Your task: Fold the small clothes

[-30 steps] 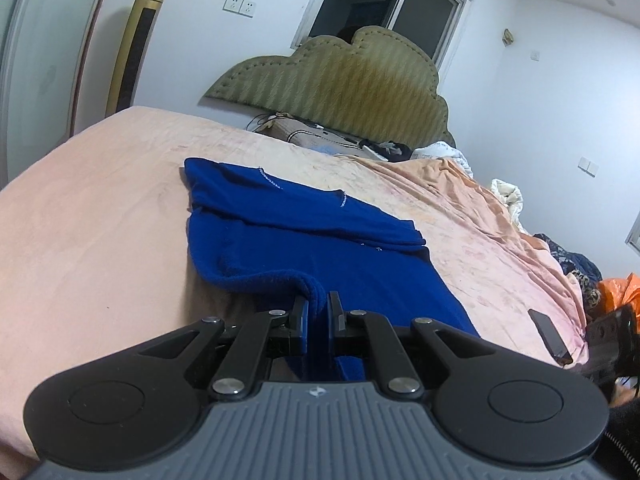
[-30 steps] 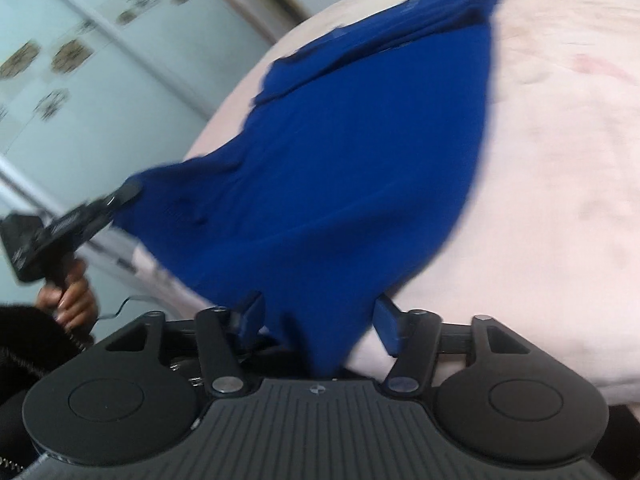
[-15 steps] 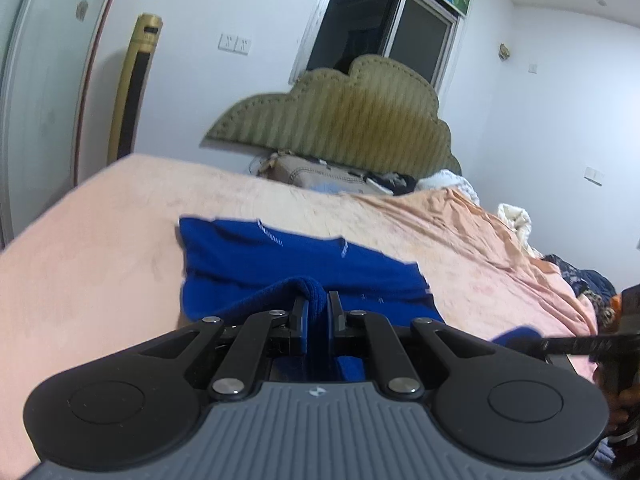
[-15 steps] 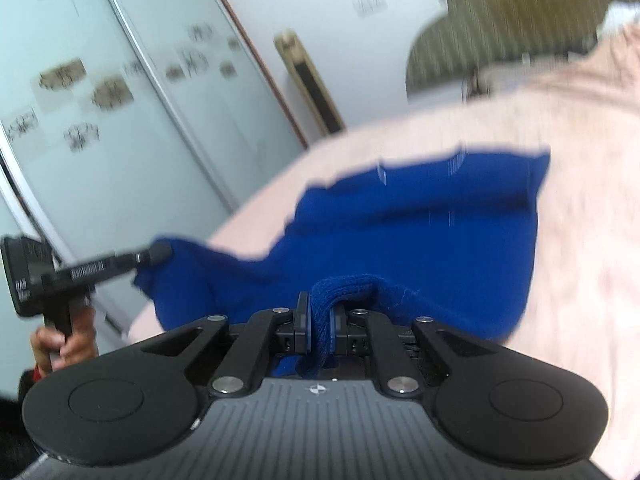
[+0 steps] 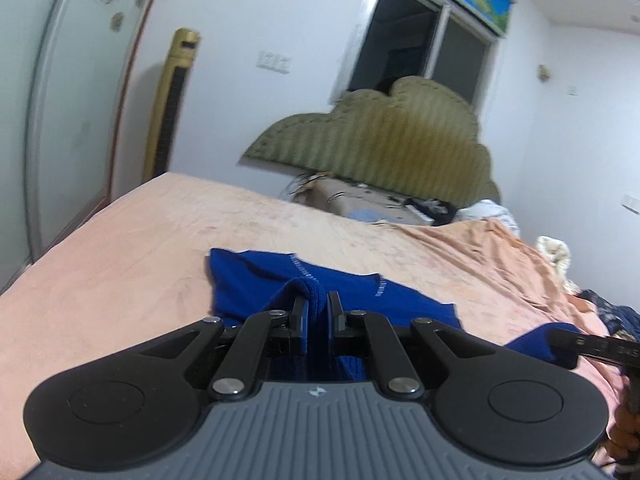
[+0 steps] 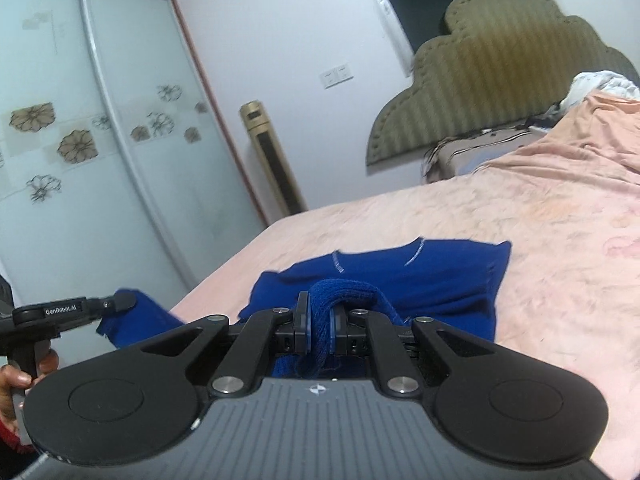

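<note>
- Left gripper pinches a bunched hem of the blue garment; right gripper clamps another.
- Garment's far half lies on the pink bed.
- Soft, light and floppy; I'd hold hems and corners.

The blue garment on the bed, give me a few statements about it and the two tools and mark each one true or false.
1. The left tool is shut on the blue garment. True.
2. The right tool is open and empty. False: it is shut on a bunched fold of the garment.
3. The garment's far part lies on the pink bedspread. True.
4. The garment is red. False: it is blue.
5. A padded headboard stands behind the bed. True.
</note>
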{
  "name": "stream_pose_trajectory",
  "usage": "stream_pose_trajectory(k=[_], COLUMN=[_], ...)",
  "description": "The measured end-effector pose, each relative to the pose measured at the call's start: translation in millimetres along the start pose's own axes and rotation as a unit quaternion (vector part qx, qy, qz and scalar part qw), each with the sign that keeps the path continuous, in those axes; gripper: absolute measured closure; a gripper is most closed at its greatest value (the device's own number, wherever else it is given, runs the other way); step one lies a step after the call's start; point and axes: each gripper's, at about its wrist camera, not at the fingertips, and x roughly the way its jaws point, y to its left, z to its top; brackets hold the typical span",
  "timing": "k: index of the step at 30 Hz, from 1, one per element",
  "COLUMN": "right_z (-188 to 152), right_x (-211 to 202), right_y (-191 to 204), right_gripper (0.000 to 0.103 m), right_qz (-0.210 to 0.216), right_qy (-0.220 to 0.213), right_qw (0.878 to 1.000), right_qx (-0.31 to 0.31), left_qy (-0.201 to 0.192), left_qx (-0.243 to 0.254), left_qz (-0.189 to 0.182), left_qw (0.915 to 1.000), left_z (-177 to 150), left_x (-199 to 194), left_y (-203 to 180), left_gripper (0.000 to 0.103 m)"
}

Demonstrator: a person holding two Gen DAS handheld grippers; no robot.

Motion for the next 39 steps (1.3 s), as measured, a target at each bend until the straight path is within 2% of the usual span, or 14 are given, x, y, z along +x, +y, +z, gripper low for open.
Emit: stream_pose_trajectory(k=[7,19,39], right_z=[5.5,8.2,29.8], right_x=[24.1,51.5,87.7], right_y=[-14.0,-14.0,-40.3], right_gripper=[0.090,0.090,0.090], right_qz=[-0.032,-0.064,-0.084], right_qy=[-0.012,-0.012,-0.039], right_qw=[0.999,0.998,0.996], right_qx=[0.014,-0.004,0.020], left_qy=[0.037,0.060,0.043], left_qx=[-0.007,0.021,0.055], left_qz=[0.050,0.074,0.091], left_qw=[0.9981,0.9952,0.9934], left_z=[5.7,6.9,34.4], left_x=[40.7,73.0,118.2], left_y=[-0.6,-7.2,-18.9], left_gripper=[0.095,0.095,0.095])
